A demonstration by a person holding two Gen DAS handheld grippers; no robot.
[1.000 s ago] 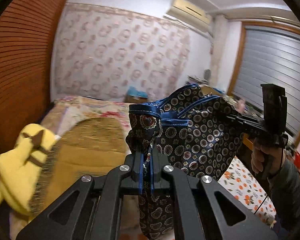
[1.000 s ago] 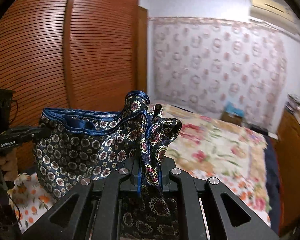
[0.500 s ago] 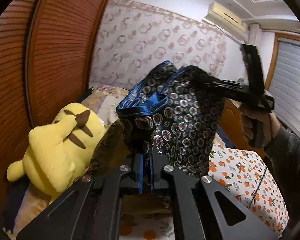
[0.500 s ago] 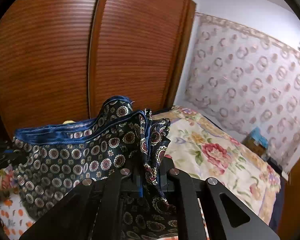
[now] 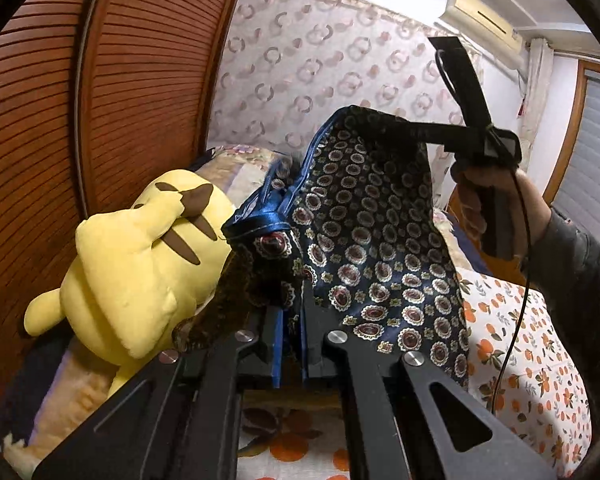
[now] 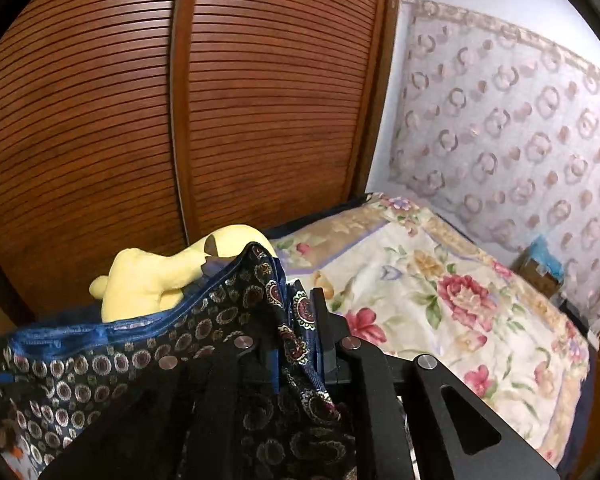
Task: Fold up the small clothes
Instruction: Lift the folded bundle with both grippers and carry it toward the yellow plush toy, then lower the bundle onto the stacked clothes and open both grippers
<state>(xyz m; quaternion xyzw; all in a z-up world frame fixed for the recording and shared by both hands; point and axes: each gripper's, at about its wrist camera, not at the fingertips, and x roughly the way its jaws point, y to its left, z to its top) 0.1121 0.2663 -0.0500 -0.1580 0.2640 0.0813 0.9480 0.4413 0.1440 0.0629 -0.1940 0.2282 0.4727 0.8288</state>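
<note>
My left gripper is pinched nearly closed on a bunched corner of the shorts, dark navy satin printed with small ringed medallions and edged by a shiny blue waistband. The cloth hangs in the air between both grippers, above the bed. My right gripper is clamped the same way on the other corner, the fabric crumpled and spilling down over its black frame.

Compared with a second ago, both grippers have swung left and lower: the slatted brown wardrobe now fills most of the right view, and the shorts slope steeply rather than hanging level.

Only the left view shows the right hand gripping its handle with a thin black cable trailing down, plus the orange-print sheet beneath. The right view alone shows the glossy floral quilt stretching back. The soft yellow plush lies just beside the shorts in both. Farthest off hangs a lacy ring-patterned curtain, with an air conditioner high on the wall.
</note>
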